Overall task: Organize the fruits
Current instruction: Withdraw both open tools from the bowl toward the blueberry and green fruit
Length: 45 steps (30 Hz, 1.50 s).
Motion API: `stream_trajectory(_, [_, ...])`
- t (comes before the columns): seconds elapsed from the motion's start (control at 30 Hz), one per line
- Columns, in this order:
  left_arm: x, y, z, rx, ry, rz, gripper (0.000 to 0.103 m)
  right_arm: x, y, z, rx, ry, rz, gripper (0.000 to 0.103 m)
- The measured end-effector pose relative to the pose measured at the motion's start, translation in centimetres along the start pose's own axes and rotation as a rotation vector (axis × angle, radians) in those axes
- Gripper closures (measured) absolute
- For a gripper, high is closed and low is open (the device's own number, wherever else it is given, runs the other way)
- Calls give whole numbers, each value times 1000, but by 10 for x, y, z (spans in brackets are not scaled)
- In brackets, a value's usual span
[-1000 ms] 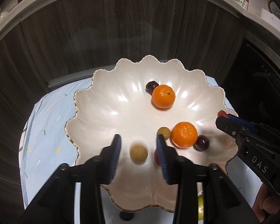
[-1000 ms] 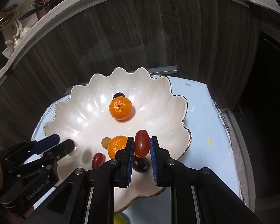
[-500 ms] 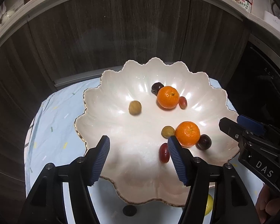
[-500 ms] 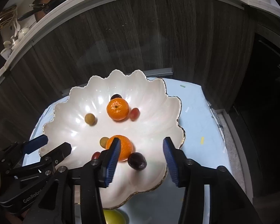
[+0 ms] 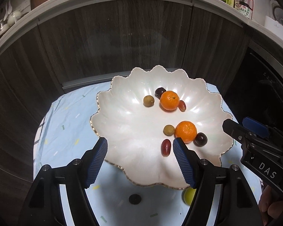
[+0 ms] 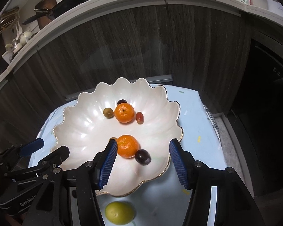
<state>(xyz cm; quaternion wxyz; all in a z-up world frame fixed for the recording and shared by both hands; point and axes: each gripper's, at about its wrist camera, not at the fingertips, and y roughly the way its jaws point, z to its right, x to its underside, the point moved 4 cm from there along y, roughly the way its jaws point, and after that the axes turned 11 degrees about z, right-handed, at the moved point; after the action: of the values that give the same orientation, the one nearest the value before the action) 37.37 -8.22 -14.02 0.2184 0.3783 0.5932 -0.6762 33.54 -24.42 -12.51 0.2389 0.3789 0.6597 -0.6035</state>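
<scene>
A small table point(image 5: 66, 131) is being covered by a light blue cloth point(image 6: 194, 113) with small coloured flecks. A white scalloped bowl point(image 5: 126, 124) is being carried on it, and beside the bowl's near edge a yellow-green fruit point(image 6: 119, 212) and a small dark round object point(image 5: 135, 199) are lying directly on the cloth.

Bowl point(image 5: 122, 113) count: two tangerines point(image 5: 169, 100) point(image 5: 185, 131), two longans point(image 5: 148, 101) point(image 5: 168, 130), two red grapes point(image 5: 182, 105) point(image 5: 166, 147), two dark grapes point(image 5: 159, 92) point(image 5: 200, 139). Outside it: one green lime point(image 6: 119, 212), one black disc point(image 5: 135, 199). Two grippers point(image 5: 139, 160) point(image 6: 142, 162) were in view.
</scene>
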Motion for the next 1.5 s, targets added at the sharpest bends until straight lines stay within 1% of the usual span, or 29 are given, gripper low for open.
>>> stream_trajectory(0.33, [4,-22,-7,-14,-9,14,32,0,-22,-10,3,-19,16,45])
stream_trajectory(0.67, [15,-38,-21,-44,-1,20,31,17,-33,-22,20,-42,5,45])
stream_trajectory(0.9, [29,-40,-30,-66,0,10,31,30,-37,-31,30,-62,-4,45])
stream_trajectory(1.23, [55,-31,-33,-69,-5,-18,31,55,-34,-32,44,-73,-25,45])
stream_trajectory(1.37, [64,-28,-33,-71,-5,-19,31,62,-33,-33,51,-79,-19,45])
stream_trajectory(1.4, [66,-27,-33,-73,-3,-17,31,63,-32,-33,54,-82,-17,44])
stream_trajectory(1.5, [72,-23,-34,-74,-6,-13,31,68,-31,-32,67,-88,-12,38])
